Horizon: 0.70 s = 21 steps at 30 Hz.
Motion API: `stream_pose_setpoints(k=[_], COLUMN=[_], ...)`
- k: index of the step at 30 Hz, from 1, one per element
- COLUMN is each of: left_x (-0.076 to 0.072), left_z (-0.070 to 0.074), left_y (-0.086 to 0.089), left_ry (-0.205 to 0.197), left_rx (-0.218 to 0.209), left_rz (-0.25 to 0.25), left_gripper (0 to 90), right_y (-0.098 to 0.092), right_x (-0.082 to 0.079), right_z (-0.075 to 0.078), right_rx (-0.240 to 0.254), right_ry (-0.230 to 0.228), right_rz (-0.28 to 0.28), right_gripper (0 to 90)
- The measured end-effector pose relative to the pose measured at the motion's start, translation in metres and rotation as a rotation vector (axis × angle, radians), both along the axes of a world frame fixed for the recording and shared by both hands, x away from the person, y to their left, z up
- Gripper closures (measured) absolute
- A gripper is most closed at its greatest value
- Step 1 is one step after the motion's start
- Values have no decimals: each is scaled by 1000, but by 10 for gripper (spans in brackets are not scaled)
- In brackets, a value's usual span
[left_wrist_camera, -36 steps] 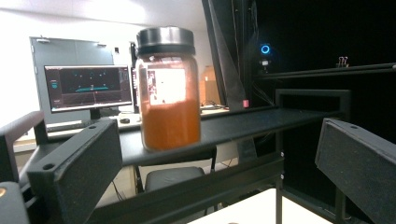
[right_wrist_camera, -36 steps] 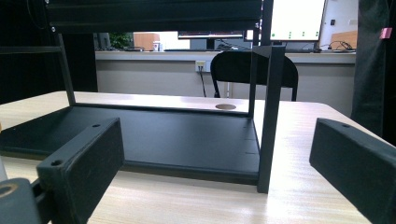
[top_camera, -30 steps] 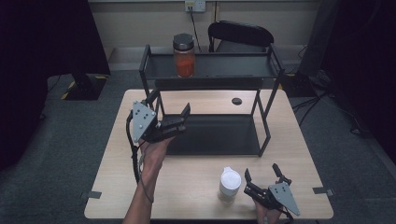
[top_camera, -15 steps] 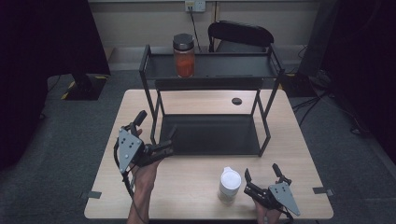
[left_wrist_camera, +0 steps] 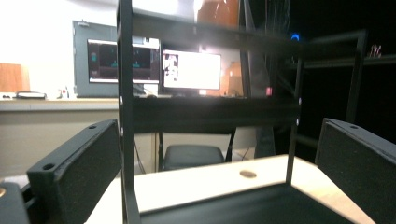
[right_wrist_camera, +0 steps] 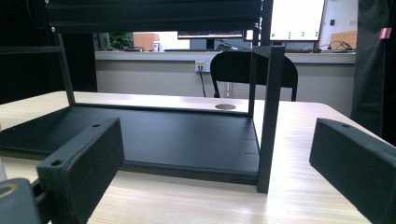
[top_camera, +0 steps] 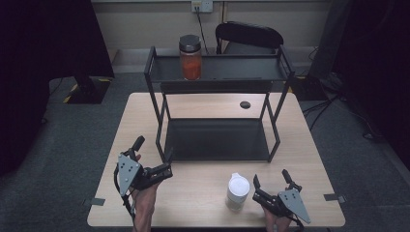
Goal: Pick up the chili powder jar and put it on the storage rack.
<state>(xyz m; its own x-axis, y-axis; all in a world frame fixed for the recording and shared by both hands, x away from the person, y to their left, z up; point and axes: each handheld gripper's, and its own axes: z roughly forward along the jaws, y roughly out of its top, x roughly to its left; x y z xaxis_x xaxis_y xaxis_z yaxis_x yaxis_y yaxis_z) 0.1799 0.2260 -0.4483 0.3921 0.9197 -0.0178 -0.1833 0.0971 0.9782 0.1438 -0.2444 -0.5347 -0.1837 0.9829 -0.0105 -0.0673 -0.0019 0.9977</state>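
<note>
The right tool (top_camera: 270, 186), jaws spread and empty, sits just right of the upright white jar (top_camera: 237, 191); the left tool (top_camera: 153, 164), likewise open, lies farther off.

- A glass jar (top_camera: 190, 57) with a dark lid and orange-red contents stands upright on the top tier of the black shelf rack (top_camera: 278, 70), upper centre of the high view.
- A white-lidded jar (top_camera: 237, 191) stands upright on the wooden table (top_camera: 203, 203), lower centre, in front of the rack.
</note>
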Motion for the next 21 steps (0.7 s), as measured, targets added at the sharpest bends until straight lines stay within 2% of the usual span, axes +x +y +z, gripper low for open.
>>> stream_pose_setpoints(k=[7, 15, 21], left_x=[-5, -9, -9], left_z=[-29, -53, -72], left_y=[-4, -8, -10], left_ry=[37, 74, 107], left_rx=[-11, 29, 8], left_rz=[1, 16, 29], left_gripper=[0, 0, 0], right_y=[0, 0, 0], right_x=[0, 0, 0], right_z=[0, 0, 0], right_rx=[0, 0, 0], right_ry=[0, 0, 0], right_rz=[0, 0, 0], right_gripper=[18, 18, 18])
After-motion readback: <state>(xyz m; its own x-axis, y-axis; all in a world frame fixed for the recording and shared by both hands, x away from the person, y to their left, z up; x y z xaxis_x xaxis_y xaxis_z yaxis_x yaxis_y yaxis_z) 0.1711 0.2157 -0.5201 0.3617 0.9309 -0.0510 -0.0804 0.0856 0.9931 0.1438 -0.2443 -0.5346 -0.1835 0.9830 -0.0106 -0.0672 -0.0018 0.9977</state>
